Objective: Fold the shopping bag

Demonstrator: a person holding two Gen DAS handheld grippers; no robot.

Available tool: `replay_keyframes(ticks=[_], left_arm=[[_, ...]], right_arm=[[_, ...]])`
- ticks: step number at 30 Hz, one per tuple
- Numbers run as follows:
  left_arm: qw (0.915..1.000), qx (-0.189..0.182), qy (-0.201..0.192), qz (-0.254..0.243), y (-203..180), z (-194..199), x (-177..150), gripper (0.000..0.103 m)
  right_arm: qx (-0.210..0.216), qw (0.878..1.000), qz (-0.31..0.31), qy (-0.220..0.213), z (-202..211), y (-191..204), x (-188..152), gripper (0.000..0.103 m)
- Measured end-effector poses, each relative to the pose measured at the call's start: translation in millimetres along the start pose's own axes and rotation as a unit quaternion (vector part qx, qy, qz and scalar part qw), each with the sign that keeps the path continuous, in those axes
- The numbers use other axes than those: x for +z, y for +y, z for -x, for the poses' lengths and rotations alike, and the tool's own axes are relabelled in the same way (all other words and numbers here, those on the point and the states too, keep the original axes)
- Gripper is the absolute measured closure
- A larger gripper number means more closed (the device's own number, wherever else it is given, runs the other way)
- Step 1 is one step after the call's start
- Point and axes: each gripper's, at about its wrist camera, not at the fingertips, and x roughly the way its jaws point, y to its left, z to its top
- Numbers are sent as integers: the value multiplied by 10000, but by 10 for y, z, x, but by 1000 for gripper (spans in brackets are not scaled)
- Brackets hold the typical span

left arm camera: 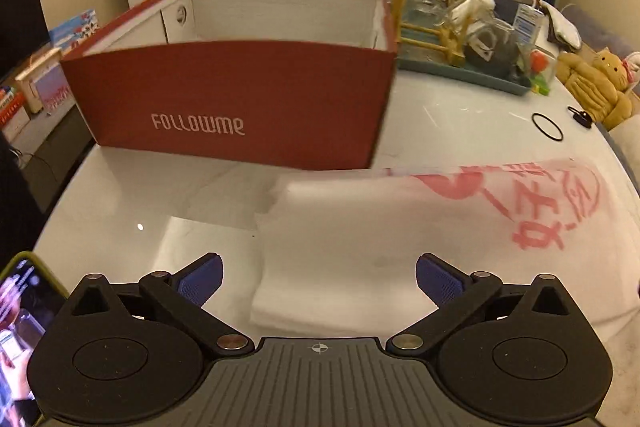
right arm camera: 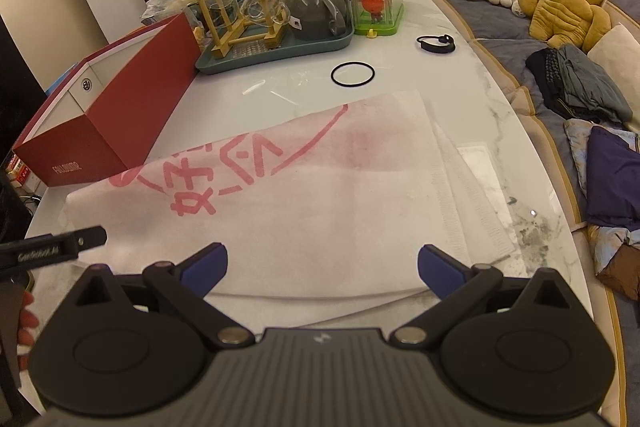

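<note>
Worktop (right arm camera: 460,75): white, glossy and marbled, filling the middle of both views; a sofa with plush toys runs down the right edge of the right wrist view.
Shopping bag (right arm camera: 304,195): white soft fabric with pink printed characters, lying flat on the worktop across the centre of the right wrist view; its near edge sits just ahead of both grippers. In the left wrist view it (left arm camera: 360,247) spreads from lower centre to the right edge.
Red box (left arm camera: 228,103): open-topped, white inside, lettered "FOLLOWME", upper centre of the left wrist view, standing just beyond the bag's far edge.
Dish tray (right arm camera: 276,49): teal, loaded with glassware on a wooden rack, upper centre of the right wrist view, behind the box.
Left gripper (left arm camera: 319,285): bottom centre of its view, jaws spread wide and released, blue pads over the bag's near corner, holding nothing.
Right gripper (right arm camera: 322,267): bottom centre of its view, jaws spread wide, empty, over the bag's near edge.
Black ring (right arm camera: 353,74): lying flat on bare worktop beyond the bag, well apart from it.
</note>
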Motion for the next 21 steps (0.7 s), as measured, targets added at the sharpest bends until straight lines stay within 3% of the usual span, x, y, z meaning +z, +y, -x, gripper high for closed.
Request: replay_keyframes(ticks=[4,6,8,9,10,12,15,18,21], left_arm=[[9988,-337,7,-354,-17,-150,-2,0],[9987,-254,-123,-417,-72,-92,-42,1],[9984,-171,-254,-480,-126,-34,-82,15],[9981,-129,-319,-511,-153,-5,-102,38],[9979,-94,-380,-512,-172,25,-120,69],[9990,-182,-378,-156,-107,82,-118,93],[9972,-495,-544,145,-43,216,-106,96],[9951,-347,-927,-40,-90,438,-64,100],[9925,-486,-1122,-7,-88,625,33,100]], right_arm=[[-20,10000,14,37,-8,6,-8,0],[-32,10000,25,41,-8,8,-10,0],[-52,10000,24,39,-2,2,-8,0],[-71,10000,-2,46,-2,-11,-7,0],[-90,9999,-29,53,-1,-26,-7,0],[-128,9999,-82,68,-1,-54,-5,0],[-164,9996,-209,129,-20,-111,-3,0],[-196,9992,-300,169,-47,-158,-4,0],[-193,9991,-345,179,-57,-171,-5,0]])
